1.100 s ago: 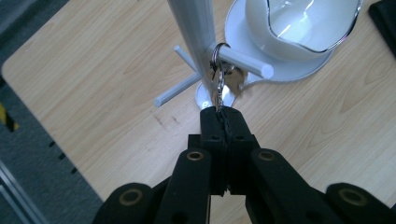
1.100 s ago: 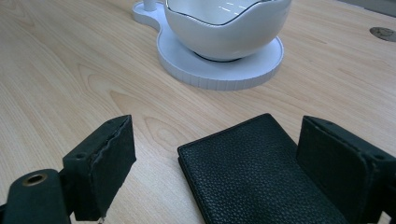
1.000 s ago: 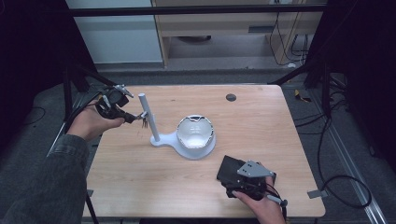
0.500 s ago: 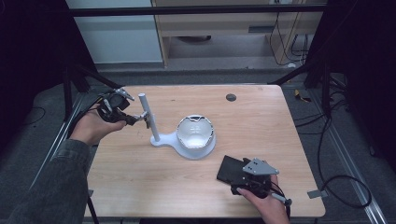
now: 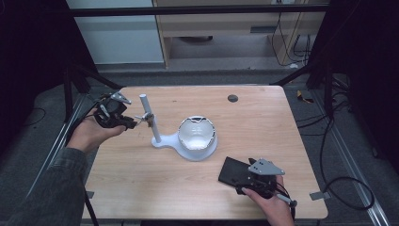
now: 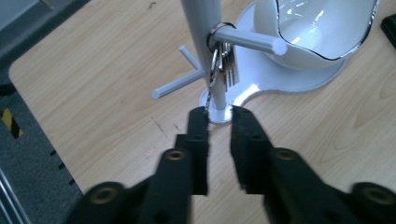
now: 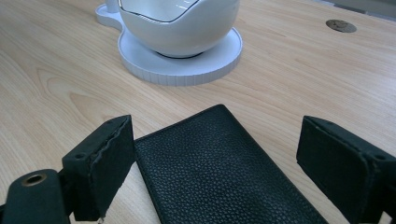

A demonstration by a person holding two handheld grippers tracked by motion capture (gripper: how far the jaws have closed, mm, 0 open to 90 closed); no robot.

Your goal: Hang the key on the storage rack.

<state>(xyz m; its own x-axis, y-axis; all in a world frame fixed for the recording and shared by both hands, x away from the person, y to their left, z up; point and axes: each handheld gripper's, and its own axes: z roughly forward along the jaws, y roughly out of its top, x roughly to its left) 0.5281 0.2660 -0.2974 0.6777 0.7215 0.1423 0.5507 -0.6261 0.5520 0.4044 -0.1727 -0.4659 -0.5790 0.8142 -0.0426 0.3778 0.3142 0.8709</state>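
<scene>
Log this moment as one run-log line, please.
left gripper: open, at keys hanging on stand peg | right gripper: open, straddling black wallet | bowl: on stand base

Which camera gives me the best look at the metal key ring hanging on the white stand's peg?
The left gripper view: the metal key ring and its keys hang close up on the white stand's peg. In the high view it is a tiny glint beside the post.

Pale wood-grain table (image 5: 263, 122), glossy white bowl (image 7: 180, 23) — matt pebbled black wallet (image 7: 224, 168), shiny metal keys (image 6: 223, 67)
</scene>
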